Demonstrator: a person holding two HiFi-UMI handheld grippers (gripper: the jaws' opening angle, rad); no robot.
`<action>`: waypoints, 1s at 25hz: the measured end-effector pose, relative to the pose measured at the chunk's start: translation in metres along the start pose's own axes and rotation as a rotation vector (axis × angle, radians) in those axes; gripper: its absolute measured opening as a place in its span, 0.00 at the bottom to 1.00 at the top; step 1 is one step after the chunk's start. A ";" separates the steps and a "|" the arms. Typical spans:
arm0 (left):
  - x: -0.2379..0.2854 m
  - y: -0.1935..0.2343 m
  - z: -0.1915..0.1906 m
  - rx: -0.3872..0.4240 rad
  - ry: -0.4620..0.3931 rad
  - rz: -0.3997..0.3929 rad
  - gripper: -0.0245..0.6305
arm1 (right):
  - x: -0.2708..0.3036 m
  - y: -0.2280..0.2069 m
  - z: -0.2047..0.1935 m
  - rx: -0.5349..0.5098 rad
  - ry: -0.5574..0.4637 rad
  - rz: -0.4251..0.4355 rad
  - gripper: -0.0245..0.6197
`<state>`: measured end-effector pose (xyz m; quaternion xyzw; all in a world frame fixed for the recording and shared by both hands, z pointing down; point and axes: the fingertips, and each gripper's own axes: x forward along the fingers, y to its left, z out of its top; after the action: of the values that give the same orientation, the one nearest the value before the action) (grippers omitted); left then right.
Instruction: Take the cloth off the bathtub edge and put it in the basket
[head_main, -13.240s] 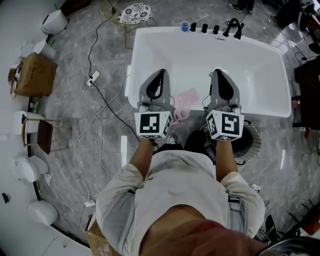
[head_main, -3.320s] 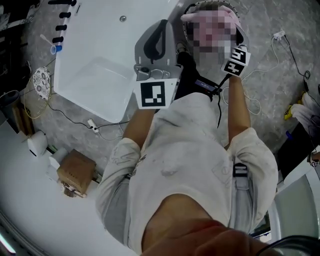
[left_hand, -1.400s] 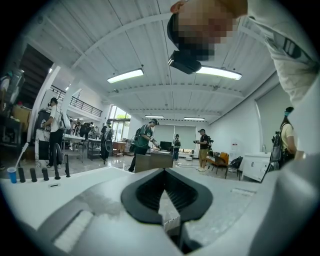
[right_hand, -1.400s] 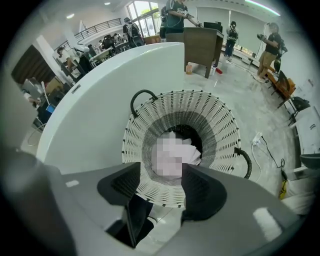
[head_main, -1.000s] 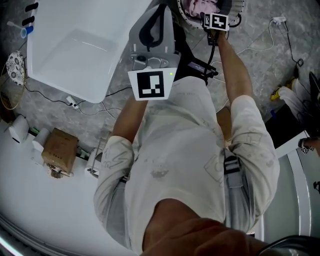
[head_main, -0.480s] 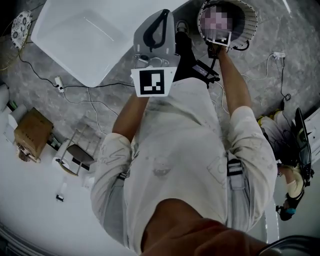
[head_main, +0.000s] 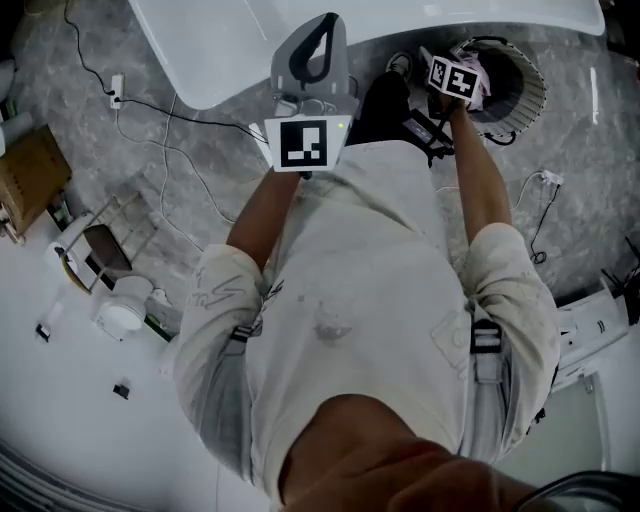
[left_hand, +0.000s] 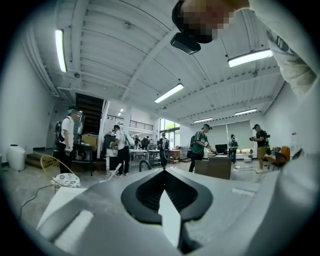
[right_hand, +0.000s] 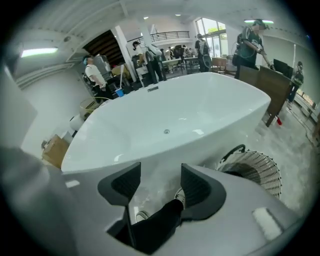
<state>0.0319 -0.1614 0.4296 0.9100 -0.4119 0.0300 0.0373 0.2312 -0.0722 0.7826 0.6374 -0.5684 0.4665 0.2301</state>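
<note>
The white bathtub (head_main: 250, 40) runs along the top of the head view and fills the middle of the right gripper view (right_hand: 165, 115). The round mesh basket (head_main: 522, 95) stands on the floor by the tub's side (right_hand: 255, 167). A bit of pink cloth (head_main: 483, 88) shows at the basket's rim, beside my right gripper (head_main: 453, 76). That gripper (right_hand: 160, 177) is open with nothing between its jaws, up above the floor left of the basket. My left gripper (head_main: 325, 25) is shut and empty, and points level across the room (left_hand: 163, 172).
My own leg and shoe (right_hand: 180, 197) stand under the right gripper. Cables (head_main: 170, 130) trail over the marble floor. A cardboard box (head_main: 25, 175) and a chair (head_main: 100, 250) sit at the left. Several people (left_hand: 67, 140) and tables are far off in the hall.
The head view has swung, so the tub now lies along the top. My right gripper has lifted out of the basket to its left rim, empty. The left gripper has swept sideways, still shut.
</note>
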 end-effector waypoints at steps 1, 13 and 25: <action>-0.008 0.008 0.000 0.001 -0.001 0.025 0.04 | -0.001 0.011 0.006 -0.026 -0.009 0.016 0.44; -0.096 0.086 -0.002 -0.026 -0.024 0.241 0.04 | -0.038 0.147 0.071 -0.269 -0.209 0.199 0.44; -0.144 0.129 0.022 -0.035 -0.098 0.372 0.04 | -0.147 0.213 0.148 -0.275 -0.510 0.301 0.44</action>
<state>-0.1598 -0.1410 0.4009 0.8176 -0.5749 -0.0154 0.0269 0.0920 -0.1716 0.5381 0.6055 -0.7534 0.2392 0.0926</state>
